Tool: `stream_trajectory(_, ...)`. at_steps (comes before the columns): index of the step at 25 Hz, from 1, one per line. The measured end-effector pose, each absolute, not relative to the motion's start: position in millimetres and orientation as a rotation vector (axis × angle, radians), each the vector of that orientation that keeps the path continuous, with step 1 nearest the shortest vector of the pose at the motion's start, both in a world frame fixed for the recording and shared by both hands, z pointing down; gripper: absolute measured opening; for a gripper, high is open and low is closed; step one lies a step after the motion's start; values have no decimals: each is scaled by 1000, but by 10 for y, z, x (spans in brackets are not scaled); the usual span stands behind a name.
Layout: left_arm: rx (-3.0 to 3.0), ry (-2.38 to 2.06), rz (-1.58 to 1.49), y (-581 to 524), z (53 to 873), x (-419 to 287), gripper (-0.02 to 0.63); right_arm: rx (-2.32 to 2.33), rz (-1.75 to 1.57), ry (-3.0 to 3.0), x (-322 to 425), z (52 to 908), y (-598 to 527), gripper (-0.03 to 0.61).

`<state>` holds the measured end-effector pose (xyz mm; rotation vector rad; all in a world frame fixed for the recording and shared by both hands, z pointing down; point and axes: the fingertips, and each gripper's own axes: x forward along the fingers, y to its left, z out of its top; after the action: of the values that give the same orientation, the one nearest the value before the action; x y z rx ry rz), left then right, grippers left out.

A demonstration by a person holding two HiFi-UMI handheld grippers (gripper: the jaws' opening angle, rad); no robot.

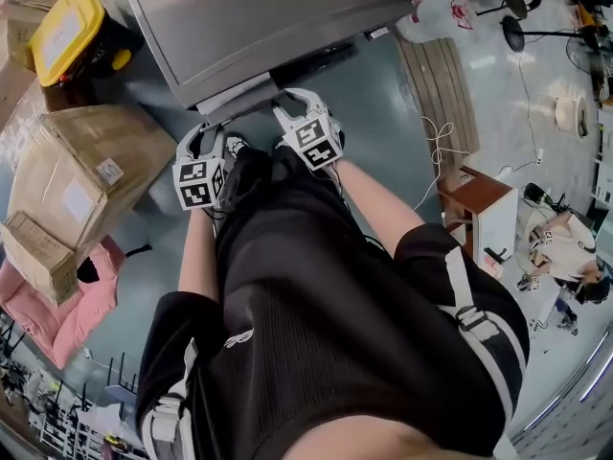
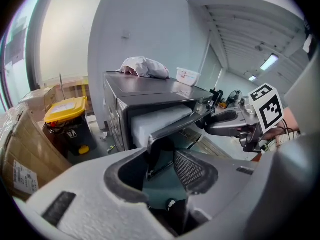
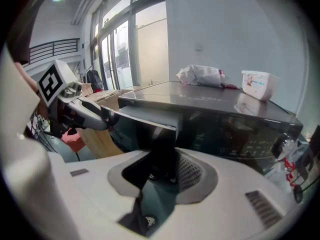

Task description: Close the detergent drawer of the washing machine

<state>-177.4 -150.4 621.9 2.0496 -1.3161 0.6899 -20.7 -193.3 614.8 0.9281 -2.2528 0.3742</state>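
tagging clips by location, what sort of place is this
Probably a workshop or warehouse-type space, not a home: the washer stands on a bare painted floor among cardboard boxes, with a yellow-lidded bin and loose cable nearby.

black bin with yellow lid (image 1: pixel 67 25) upper left in head view. just below it, large cardboard box (image 1: pixel 91 166) with white label. smaller cardboard box (image 1: pixel 36 255) against its lower edge. pink soft bundle (image 1: pixel 59 319) on floor beside that. crumpled pale cloth (image 2: pixel 145 66) and white tub (image 2: pixel 187 76) near each other, not touching. right side of head view: slatted wooden board (image 1: pixel 442 80), loose white cable (image 1: pixel 436 147) on floor, small brown-topped white table (image 1: pixel 476 195), person (image 1: pixel 565 247) at far right edge.
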Motion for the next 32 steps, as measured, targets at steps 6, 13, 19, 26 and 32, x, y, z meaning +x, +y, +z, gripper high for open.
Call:
stream_trajectory(6,1992,-1404,680,-1514,6229,-1792,170,899,377,-2317,-233,6122,-1957,132)
stream_trajectory(13,1958,-1491,668,-1506,6198,-1795,172,902,390,-2352,-220,6098,-1944,130)
stream_trajectory(19,1953,-1518,643,-1545,6205,-1780,172,935,374,-2342,-202,6096,-1989,132)
stream_trajectory(26,1964,-1503,657,-1548,6213,-1834,172,965,389,-2346,-259,6112,-1994,135)
stream_trajectory(32,1969,-1476,652,-1556,6219,-1840,172,983,405,-2336,-263,6122,-2001,135)
